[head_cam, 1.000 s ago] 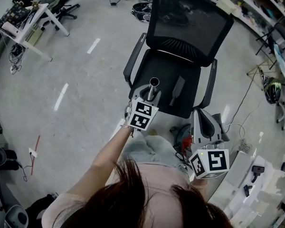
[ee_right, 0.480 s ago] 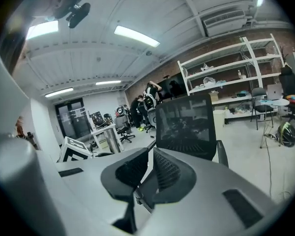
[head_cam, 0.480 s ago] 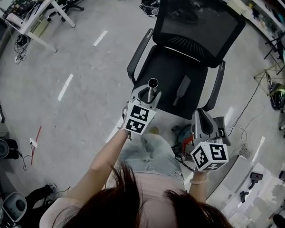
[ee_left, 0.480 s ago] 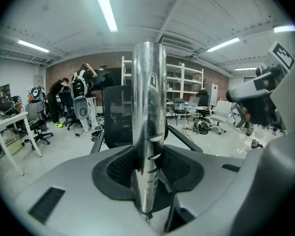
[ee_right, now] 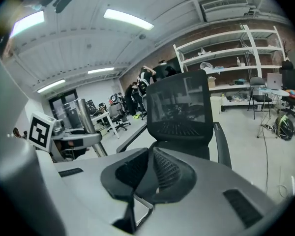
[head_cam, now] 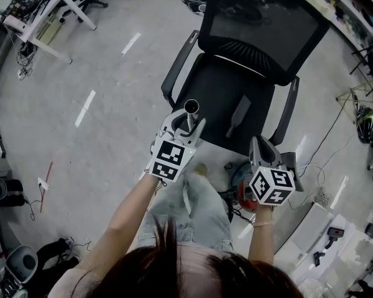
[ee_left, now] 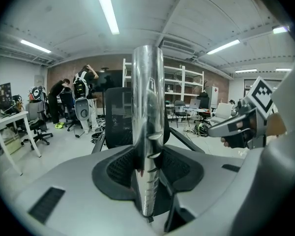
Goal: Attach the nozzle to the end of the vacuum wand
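Note:
A shiny metal vacuum wand (head_cam: 190,113) stands almost upright in front of a black office chair (head_cam: 255,23), its open end on top. My left gripper (head_cam: 186,127) is shut on it; the left gripper view shows the wand (ee_left: 147,132) pressed between the two pads. On the chair's seat, right of the wand, lies a long dark nozzle (head_cam: 238,117). To the right, beside the chair's armrest, my right gripper (head_cam: 267,151) is shut with nothing in it. In the right gripper view its pads (ee_right: 164,173) meet before the chair (ee_right: 182,112), and the wand (ee_right: 83,117) shows at left.
A red vacuum body (head_cam: 241,180) with cables sits on the floor between my legs and the chair. A desk (head_cam: 37,17) stands far left, a helmet (head_cam: 368,126) and shelving at right, boxes at the lower right. People (ee_left: 78,90) stand at the room's back.
My right gripper has come down and forward, closer to the chair's right armrest, still shut. The left gripper has kept hold of the wand in nearly the same place.

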Available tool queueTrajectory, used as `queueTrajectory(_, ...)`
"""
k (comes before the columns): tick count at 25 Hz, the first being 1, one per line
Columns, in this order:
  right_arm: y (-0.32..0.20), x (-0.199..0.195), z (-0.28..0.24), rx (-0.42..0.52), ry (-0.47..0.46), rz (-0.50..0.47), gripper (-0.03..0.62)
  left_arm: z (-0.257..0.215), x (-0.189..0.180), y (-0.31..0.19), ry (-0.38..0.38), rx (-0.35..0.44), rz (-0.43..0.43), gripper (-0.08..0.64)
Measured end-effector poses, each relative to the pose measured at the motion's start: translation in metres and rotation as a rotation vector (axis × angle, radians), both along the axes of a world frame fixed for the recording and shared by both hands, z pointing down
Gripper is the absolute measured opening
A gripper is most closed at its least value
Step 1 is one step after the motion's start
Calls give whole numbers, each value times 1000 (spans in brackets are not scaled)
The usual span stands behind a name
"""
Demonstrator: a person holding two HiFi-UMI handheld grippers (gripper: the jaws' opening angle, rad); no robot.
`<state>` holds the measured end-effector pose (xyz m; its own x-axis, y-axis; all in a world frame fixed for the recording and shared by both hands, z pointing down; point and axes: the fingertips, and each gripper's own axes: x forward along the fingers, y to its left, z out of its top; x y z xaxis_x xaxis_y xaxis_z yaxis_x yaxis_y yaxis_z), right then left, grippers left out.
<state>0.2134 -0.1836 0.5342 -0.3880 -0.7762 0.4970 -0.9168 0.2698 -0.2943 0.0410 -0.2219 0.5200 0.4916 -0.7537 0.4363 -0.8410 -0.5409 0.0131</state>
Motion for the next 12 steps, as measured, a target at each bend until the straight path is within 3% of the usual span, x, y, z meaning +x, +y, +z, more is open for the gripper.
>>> queueTrajectory(5,-21,14,62,-83,-35,29,29,4,-1,-3,12,12,-12,156)
queueTrajectory(12,-47,13,137,-181,-97,53,86,15,-6,-16,30,21,-26,156)
